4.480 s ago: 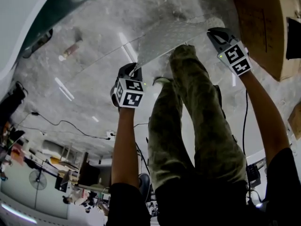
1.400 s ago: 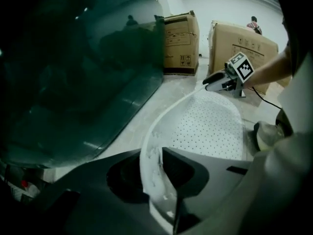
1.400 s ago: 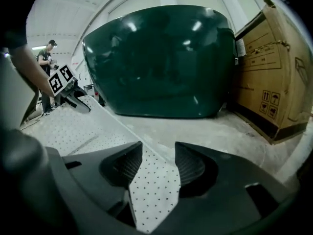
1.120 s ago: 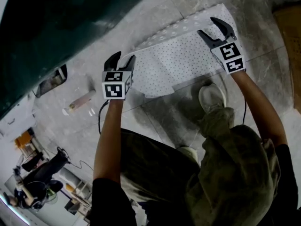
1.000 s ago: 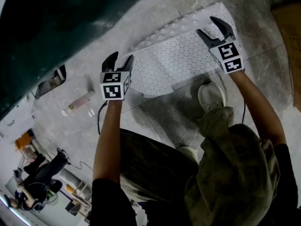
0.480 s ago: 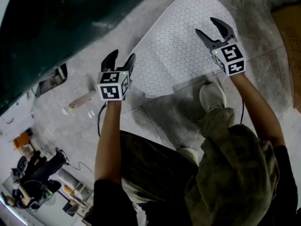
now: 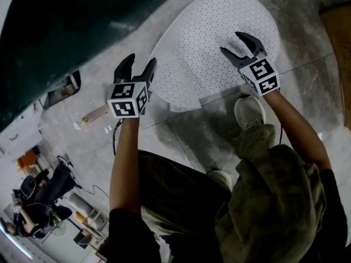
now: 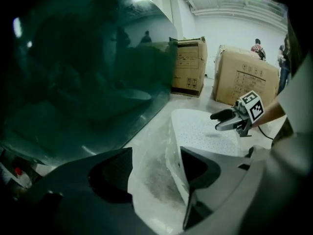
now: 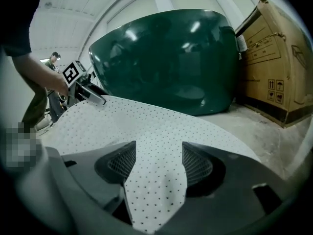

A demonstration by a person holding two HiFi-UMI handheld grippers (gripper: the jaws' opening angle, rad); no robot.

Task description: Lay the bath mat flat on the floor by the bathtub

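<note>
Both arms (image 7: 123, 163) stretched forward, left gripper (image 7: 140, 62) jaws just opening (bath mat (image 7: 208, 43) edge unpressed between them), right gripper (image 7: 233, 41) jaws apart

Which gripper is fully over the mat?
The right gripper: mat fills its open jaws' gap. The left gripper, jaws just opening, is at the mat's end, bare floor and mat edge between them.

— Where is the bath mat (image 7: 211, 43) found?
— It is laid on the floor (image 7: 189, 133), with the bathtub (image 7: 66, 32) at its ten o'clock and a cardboard box (image 7: 337, 32) at three.
— And around it?
— A shoe (image 7: 249, 109) is set at five; the left gripper (image 7: 141, 60) is held at eight, the right gripper (image 7: 230, 41) over its four o'clock part.
</note>
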